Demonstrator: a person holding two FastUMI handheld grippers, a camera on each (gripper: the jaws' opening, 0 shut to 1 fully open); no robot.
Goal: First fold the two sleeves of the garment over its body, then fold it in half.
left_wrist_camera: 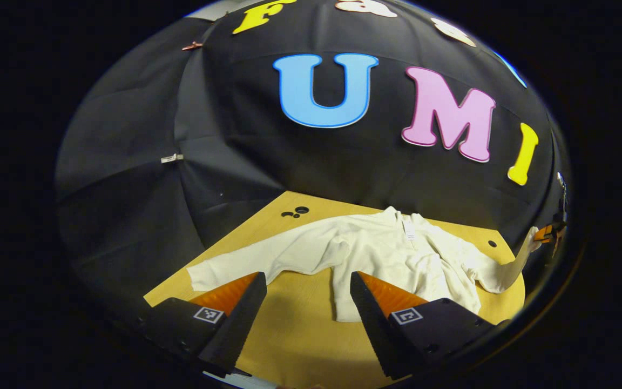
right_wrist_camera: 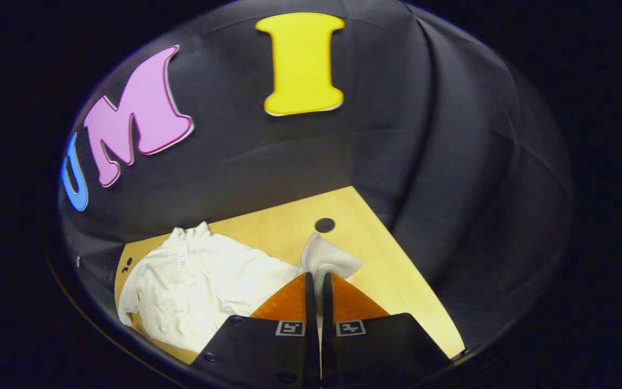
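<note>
Right gripper view: the right gripper has its fingers pinched nearly together on the cuff end of one sleeve, and the cloth fans out just past the tips toward 12 o'clock.

Left gripper view: the left gripper is spread wide with nothing between the fingers, hovering over bare table near the hem.

Garment: the cream garment lies mostly flat on the wooden table, collar toward the booth wall, body a bit rumpled.

Other sleeve: in the left gripper view it stretches out flat toward 9 o'clock, ending just beyond the tip of that gripper's 9 o'clock finger, not touched.

Held sleeve from afar: at 3 o'clock in the left gripper view the lifted cuff rises off the table edge to the far gripper.

Relative to fingers: for the right gripper the body sits at 9 to 10 o'clock from the tips; for the left, the hem's corner is right beside the 3 o'clock finger and the body lies around 1 o'clock.

Stage: looks like the first sleeve fold is just starting, nothing lies over the body yet.

Risk 1: the hold seems to be on thin cuff fabric only, so a quick swing could let it slip out and flop short of the body.

Risk 2: nothing pins the body, so pulling the sleeve across could drag or bunch the whole garment, honestly the likelier mess.

Risk 3: the held sleeve is near the table edge, so a drop could leave it hanging off.
</note>
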